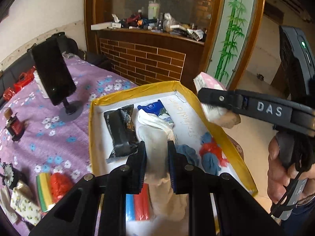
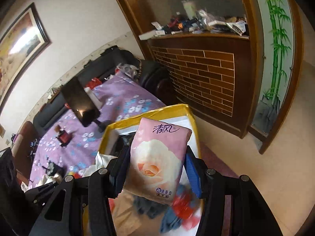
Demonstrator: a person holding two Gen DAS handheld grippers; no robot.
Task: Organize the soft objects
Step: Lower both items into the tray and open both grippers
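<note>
A cardboard box with a yellow-taped rim (image 1: 92, 137) holds a black snack packet (image 1: 122, 133), a blue-and-white packet (image 1: 155, 108), a white cloth (image 1: 151, 122) and a blue-and-red cloth bundle (image 1: 210, 153). My left gripper (image 1: 157, 155) hangs over the box, shut on a beige cloth (image 1: 167, 200) that droops below its jaws. My right gripper (image 2: 157, 167) is shut on a pink tissue pack with a rose print (image 2: 155, 157), above the box's yellow rim (image 2: 122, 123). In the left wrist view the pink tissue pack (image 1: 208, 86) sits in the right gripper (image 1: 214, 104) over the box's far right corner.
The box lies on a purple flowered bedspread (image 1: 69, 133). A dark phone on a stand (image 1: 53, 72) is behind it, with a striped sponge (image 1: 44, 190), a red bundle (image 1: 60, 184) and a flower-print tissue pack (image 1: 23, 206) to the left. A cluttered wooden cabinet (image 1: 149, 59) stands behind.
</note>
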